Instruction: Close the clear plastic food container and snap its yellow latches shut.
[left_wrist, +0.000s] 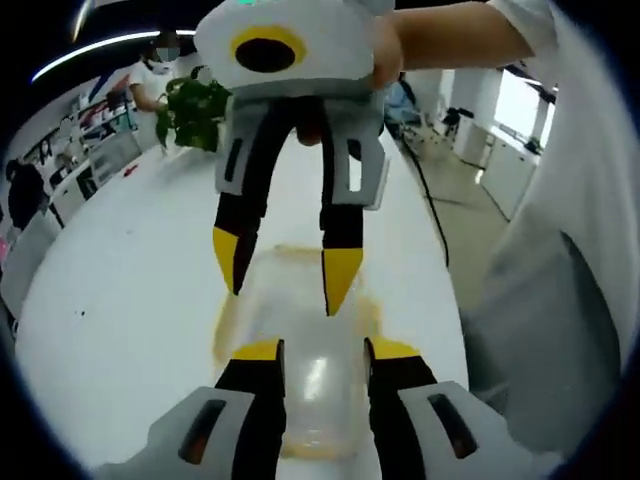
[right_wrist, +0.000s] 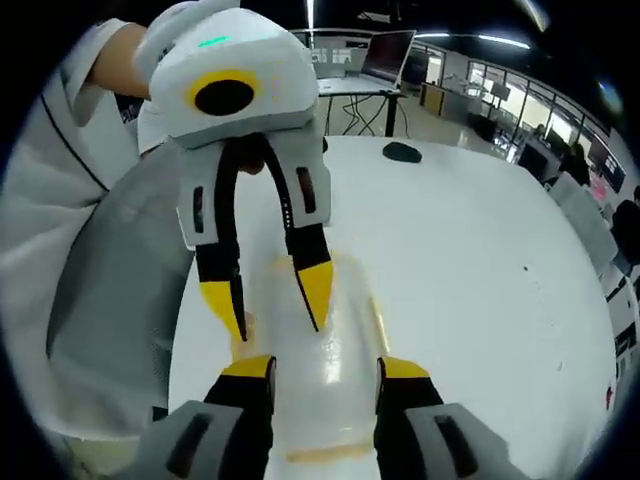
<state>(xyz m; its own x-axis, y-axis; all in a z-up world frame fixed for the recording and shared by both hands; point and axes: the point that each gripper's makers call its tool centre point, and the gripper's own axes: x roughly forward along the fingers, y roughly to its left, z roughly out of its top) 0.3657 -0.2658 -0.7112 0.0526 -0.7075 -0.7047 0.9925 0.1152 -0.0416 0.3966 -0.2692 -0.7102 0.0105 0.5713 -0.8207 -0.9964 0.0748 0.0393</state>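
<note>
Container (left_wrist: 300, 380) near table (left_wrist: 130, 300) edge; left tool (left_wrist: 325, 355), right tool (right_wrist: 325, 370) spread, straddling opposite ends.

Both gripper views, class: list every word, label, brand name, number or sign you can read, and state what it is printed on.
No text can be read in either view.
Clear container: no label or brand visible.
Left claw and right claw: yellow and black markings, no lettering.
Laptop on the far desk: screen too small and blurred to read.
White table: nothing printed on it.
</note>
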